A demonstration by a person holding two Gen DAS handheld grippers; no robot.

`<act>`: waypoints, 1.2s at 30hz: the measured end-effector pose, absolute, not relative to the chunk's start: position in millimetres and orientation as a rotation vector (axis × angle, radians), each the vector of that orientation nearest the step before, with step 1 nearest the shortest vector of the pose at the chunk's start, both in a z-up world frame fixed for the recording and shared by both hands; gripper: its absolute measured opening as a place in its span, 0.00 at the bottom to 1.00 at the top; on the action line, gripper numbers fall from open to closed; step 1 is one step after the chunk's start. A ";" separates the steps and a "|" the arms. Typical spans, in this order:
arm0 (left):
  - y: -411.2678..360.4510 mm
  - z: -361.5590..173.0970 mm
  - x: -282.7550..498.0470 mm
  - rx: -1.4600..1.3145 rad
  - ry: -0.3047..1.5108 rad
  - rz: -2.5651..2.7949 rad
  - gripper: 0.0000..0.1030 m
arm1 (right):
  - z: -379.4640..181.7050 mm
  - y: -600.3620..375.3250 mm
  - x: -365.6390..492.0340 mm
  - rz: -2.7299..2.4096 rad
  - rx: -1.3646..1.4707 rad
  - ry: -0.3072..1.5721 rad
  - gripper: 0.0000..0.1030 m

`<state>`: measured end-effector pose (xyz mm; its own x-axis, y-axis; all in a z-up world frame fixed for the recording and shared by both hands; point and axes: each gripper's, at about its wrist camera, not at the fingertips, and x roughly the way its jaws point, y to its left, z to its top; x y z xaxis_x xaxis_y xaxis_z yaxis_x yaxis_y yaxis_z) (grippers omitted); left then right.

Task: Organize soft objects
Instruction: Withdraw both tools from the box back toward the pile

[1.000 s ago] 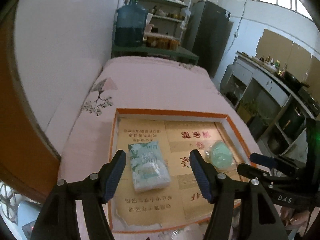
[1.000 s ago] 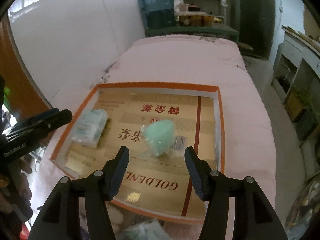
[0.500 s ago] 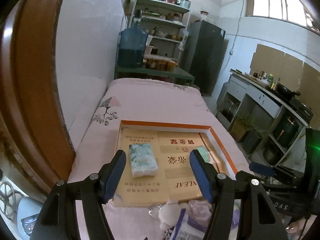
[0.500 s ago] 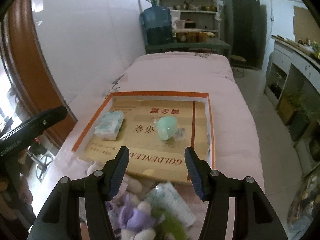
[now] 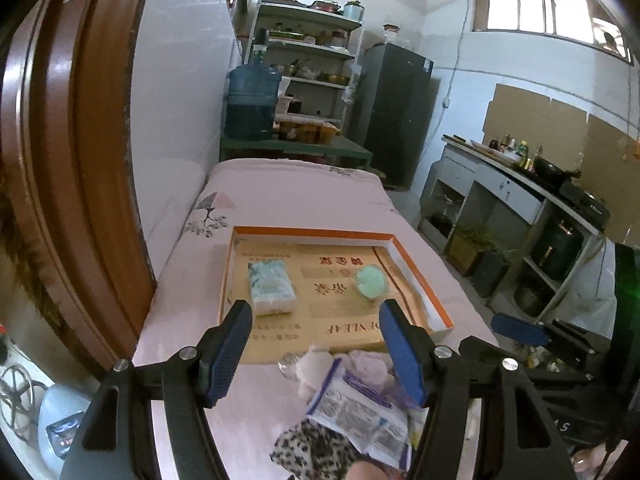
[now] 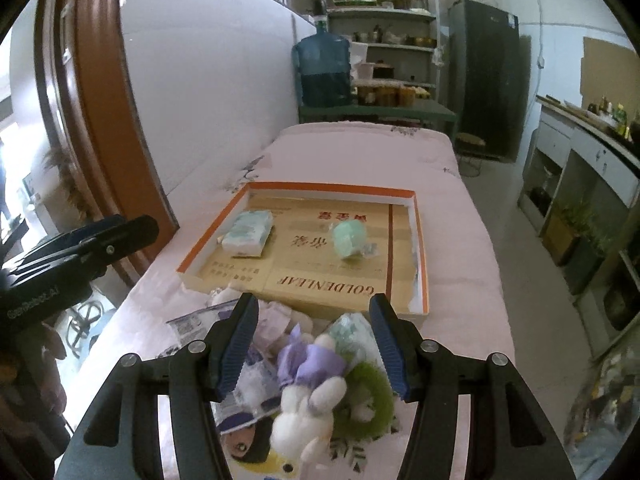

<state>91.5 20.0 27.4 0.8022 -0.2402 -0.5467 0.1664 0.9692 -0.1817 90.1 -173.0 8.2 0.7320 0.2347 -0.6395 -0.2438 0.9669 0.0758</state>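
Observation:
A shallow orange-rimmed cardboard tray (image 5: 316, 233) (image 6: 332, 188) lies on the pink bed cover. Inside it lie a pale blue tissue pack (image 5: 271, 287) (image 6: 248, 233) on the left and a mint green wrapped bundle (image 5: 372, 281) (image 6: 349, 237) on the right. In front of the tray sits a pile of soft things: a white and purple plush rabbit (image 6: 308, 380), a green fuzzy ring (image 6: 366, 394), printed plastic packets (image 5: 354, 404) and a leopard-print piece (image 5: 316, 454). My left gripper (image 5: 316, 350) and right gripper (image 6: 312, 342) both hover open above the pile, holding nothing.
A brown door frame (image 5: 68, 152) and white wall run along the left. Beyond the bed stand a blue water jug (image 5: 252, 104), shelves and a dark fridge (image 5: 394, 116). A counter with pots (image 5: 540, 184) lines the right, with bare floor between it and the bed.
Both grippers have pulled back and up from over the tray. The tray now looks smaller and farther, and the pile of soft things has come into view under the fingers.

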 end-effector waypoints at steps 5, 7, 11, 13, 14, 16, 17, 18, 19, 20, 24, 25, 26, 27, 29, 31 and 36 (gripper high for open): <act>20.0 28.4 72.5 -0.121 0.586 -0.216 0.64 | 7.1 -171.8 70.3 0.251 -0.023 0.683 0.58; 21.4 27.3 65.7 -0.123 0.582 -0.214 0.64 | 5.4 -171.2 63.2 0.249 -0.020 0.681 0.58; 19.1 24.4 54.4 -0.105 0.574 -0.203 0.64 | 2.7 -169.9 50.8 0.243 -0.027 0.675 0.58; 18.1 21.6 49.9 -0.099 0.574 -0.202 0.64 | 0.5 -169.3 44.9 0.242 -0.030 0.673 0.58; 18.0 19.8 47.3 -0.096 0.575 -0.201 0.64 | -0.3 -169.0 42.0 0.241 -0.031 0.673 0.58; 18.4 17.5 42.8 -0.092 0.575 -0.199 0.64 | -2.2 -169.1 38.6 0.239 -0.031 0.674 0.58; 18.9 16.4 40.6 -0.091 0.575 -0.197 0.64 | -2.9 -169.1 36.9 0.238 -0.030 0.674 0.58; 19.4 14.8 38.0 -0.091 0.575 -0.196 0.64 | -3.0 -169.6 35.4 0.237 -0.029 0.674 0.58; 19.8 13.7 35.7 -0.094 0.574 -0.197 0.64 | -3.5 -169.8 33.4 0.235 -0.028 0.673 0.58; 20.7 12.3 33.0 -0.098 0.572 -0.198 0.64 | -4.0 -170.2 31.1 0.234 -0.026 0.672 0.58; 21.4 3.1 22.3 -0.097 0.570 -0.197 0.64 | -6.5 -170.2 22.9 0.234 -0.018 0.669 0.58; 21.7 0.8 21.2 -0.097 0.574 -0.199 0.64 | -7.9 -169.2 20.7 0.236 -0.021 0.668 0.58; 22.2 -1.4 19.9 -0.100 0.578 -0.202 0.64 | -8.9 -168.7 18.9 0.236 -0.023 0.668 0.58; 23.0 -4.1 18.3 -0.106 0.582 -0.206 0.64 | -10.3 -168.0 16.8 0.236 -0.025 0.670 0.58; 25.2 -8.6 15.5 -0.117 0.584 -0.208 0.64 | -12.7 -167.1 14.1 0.240 -0.023 0.672 0.58; 28.1 -13.1 10.5 -0.128 0.580 -0.208 0.64 | -16.1 -166.8 10.4 0.243 -0.016 0.675 0.58; 37.6 -28.2 2.9 -0.170 0.590 -0.212 0.64 | -27.6 -170.3 2.6 0.239 -0.006 0.695 0.58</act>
